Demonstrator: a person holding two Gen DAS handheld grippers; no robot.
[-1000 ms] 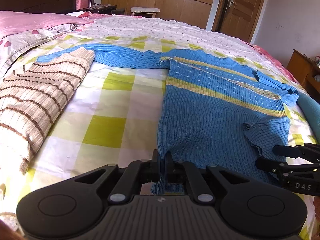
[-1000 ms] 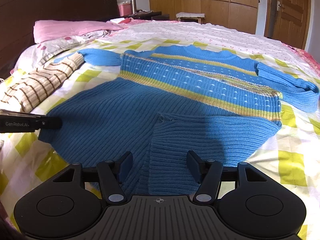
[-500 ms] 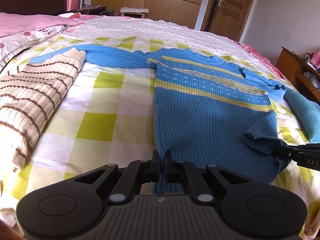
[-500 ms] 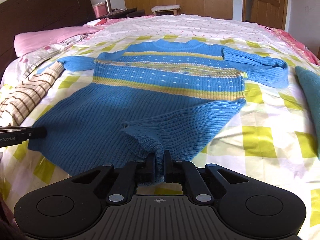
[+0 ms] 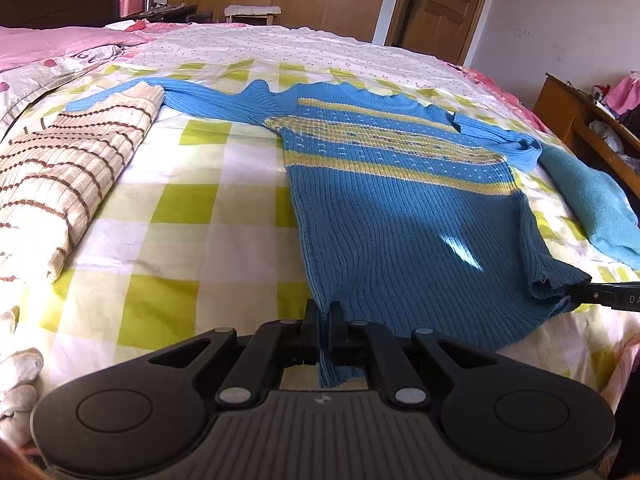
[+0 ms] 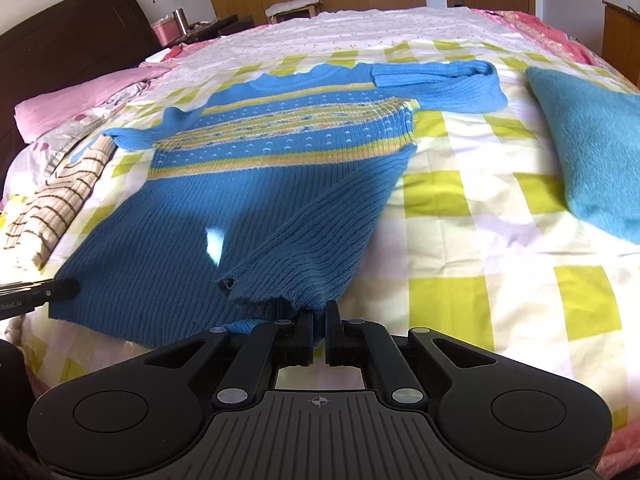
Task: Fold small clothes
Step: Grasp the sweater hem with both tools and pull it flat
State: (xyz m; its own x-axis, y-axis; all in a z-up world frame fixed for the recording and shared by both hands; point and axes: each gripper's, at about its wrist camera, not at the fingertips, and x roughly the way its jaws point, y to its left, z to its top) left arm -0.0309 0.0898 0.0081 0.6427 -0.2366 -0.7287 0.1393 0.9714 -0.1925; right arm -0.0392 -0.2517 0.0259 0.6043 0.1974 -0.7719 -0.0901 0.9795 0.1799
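A blue ribbed sweater [image 5: 400, 216] with yellow and white patterned bands across the chest lies spread flat on the bed [image 5: 192, 216], over its yellow-checked sheet, between a beige brown-striped garment [image 5: 68, 168] and a teal fuzzy one [image 6: 592, 144]. The left gripper [image 5: 324, 312] has its jaws pinched tight on the hem's left corner. The right gripper [image 6: 319, 314], jaws likewise closed, grips the hem's right corner, which is lifted and curled.

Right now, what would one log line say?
step: fold | left gripper: shut on blue sweater hem | right gripper: shut on blue sweater hem
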